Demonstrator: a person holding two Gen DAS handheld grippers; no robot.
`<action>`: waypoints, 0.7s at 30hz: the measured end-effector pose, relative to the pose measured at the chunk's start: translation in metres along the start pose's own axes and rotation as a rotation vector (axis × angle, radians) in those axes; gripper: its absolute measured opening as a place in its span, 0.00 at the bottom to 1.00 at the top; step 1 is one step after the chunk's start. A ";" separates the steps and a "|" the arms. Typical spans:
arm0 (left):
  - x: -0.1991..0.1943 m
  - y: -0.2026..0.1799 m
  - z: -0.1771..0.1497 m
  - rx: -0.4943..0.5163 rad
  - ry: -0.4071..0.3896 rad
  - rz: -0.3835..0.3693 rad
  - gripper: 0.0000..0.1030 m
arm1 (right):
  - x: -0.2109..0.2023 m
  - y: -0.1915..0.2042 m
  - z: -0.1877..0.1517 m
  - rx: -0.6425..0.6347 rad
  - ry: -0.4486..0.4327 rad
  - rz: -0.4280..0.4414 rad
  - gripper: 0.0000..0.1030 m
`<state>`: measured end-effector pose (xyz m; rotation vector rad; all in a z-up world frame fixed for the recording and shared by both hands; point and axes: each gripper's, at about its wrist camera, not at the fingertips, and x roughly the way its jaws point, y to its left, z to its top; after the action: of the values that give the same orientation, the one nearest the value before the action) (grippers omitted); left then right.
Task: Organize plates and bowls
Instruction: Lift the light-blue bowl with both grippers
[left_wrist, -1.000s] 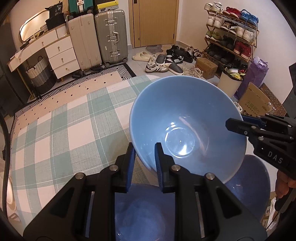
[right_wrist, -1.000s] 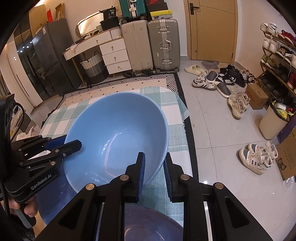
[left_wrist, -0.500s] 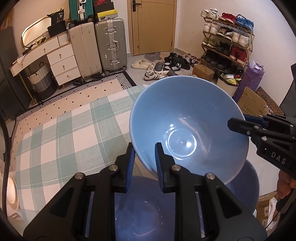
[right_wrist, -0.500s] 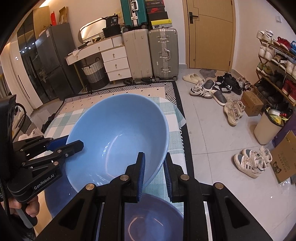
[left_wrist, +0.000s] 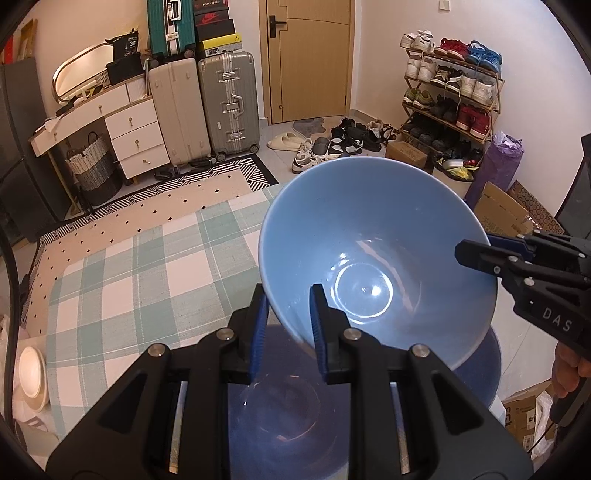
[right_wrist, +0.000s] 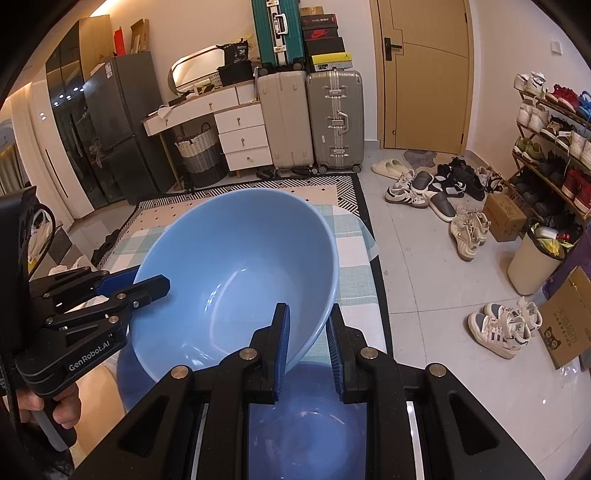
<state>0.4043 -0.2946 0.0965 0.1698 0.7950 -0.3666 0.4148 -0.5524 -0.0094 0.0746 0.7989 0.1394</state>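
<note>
A large light blue bowl (left_wrist: 373, 258) (right_wrist: 236, 273) hangs in the air above the checked tablecloth, held by its rim on two opposite sides. My left gripper (left_wrist: 287, 314) is shut on the near-left rim, and it shows in the right wrist view (right_wrist: 147, 286) at the bowl's left edge. My right gripper (right_wrist: 308, 332) is shut on the near-right rim, and it appears in the left wrist view (left_wrist: 476, 251) at the right. Directly below sits a darker blue bowl (left_wrist: 284, 413) (right_wrist: 310, 421), partly hidden by the fingers.
A green and white checked cloth (left_wrist: 129, 280) covers the table. White dishes (left_wrist: 31, 373) lie at its left edge. Beyond stand suitcases (left_wrist: 229, 107), a dresser (left_wrist: 136, 133), a shoe rack (left_wrist: 454, 92), loose shoes (right_wrist: 498, 325) and cardboard boxes (left_wrist: 498, 214) on the floor.
Both grippers have risen with the light blue bowl between them. The dark blue bowl below now looks smaller and farther away, and more of the room shows.
</note>
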 end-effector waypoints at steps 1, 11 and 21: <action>-0.005 0.000 -0.001 0.001 -0.003 0.002 0.18 | -0.004 0.003 -0.001 -0.001 -0.004 0.000 0.20; -0.050 0.002 -0.015 -0.004 -0.027 0.008 0.18 | -0.033 0.028 -0.010 -0.029 -0.018 -0.002 0.20; -0.085 0.010 -0.039 -0.011 -0.030 0.024 0.19 | -0.054 0.060 -0.023 -0.058 -0.032 0.005 0.20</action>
<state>0.3278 -0.2525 0.1306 0.1636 0.7648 -0.3412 0.3554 -0.5010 0.0195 0.0236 0.7627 0.1657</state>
